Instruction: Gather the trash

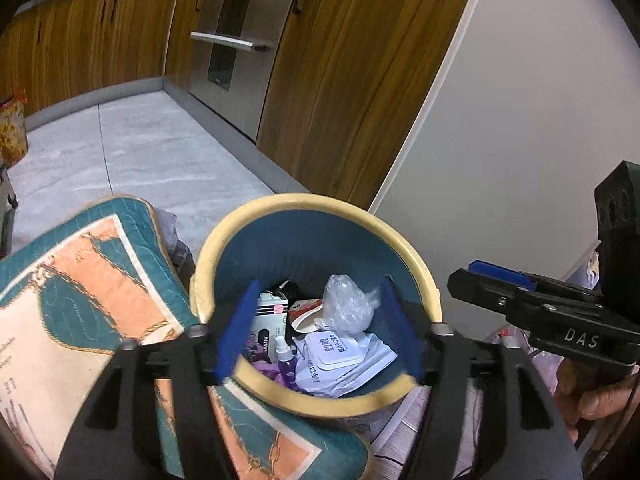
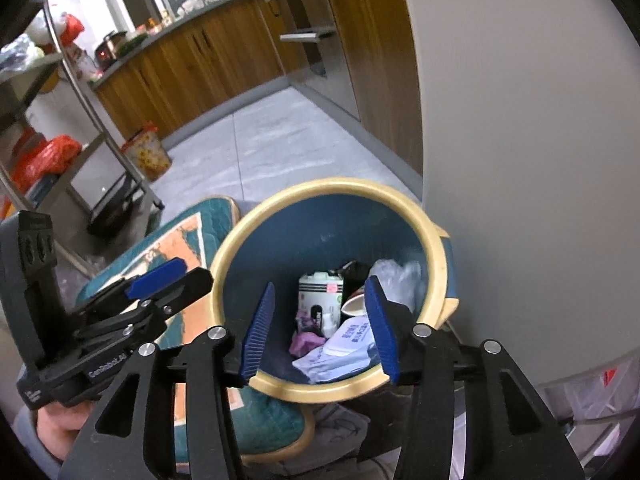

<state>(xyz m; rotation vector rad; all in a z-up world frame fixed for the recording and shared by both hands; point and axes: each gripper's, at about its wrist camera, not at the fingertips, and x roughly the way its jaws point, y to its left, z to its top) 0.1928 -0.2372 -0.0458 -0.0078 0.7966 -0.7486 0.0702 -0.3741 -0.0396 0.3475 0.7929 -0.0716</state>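
A round trash bin [image 1: 320, 200] [image 2: 332, 184], blue inside with a cream rim, stands on the floor below both grippers. In it lie a white box [image 1: 272, 312] [image 2: 320, 296], a paper cup [image 1: 304, 312] [image 2: 354, 306], a white wipes packet [image 1: 340, 352] [image 2: 348, 340], a small purple bottle [image 1: 286, 360] and a crumpled clear plastic wrap [image 1: 348, 304] [image 2: 400, 276]. My left gripper [image 1: 318, 332] [image 2: 192, 276] hangs open over the bin's mouth, its pads touching nothing. My right gripper [image 2: 320, 330] [image 1: 464, 284] is beside it, open and empty as well.
A teal and orange quilted cushion [image 1: 80, 300] [image 2: 188, 232] lies against the bin's left side. A white wall [image 1: 520, 120] is close on the right, with wooden cabinets [image 1: 360, 80] and an oven behind. A metal rack [image 2: 80, 80] and a floral bag [image 2: 148, 156] stand at left on the grey tile floor.
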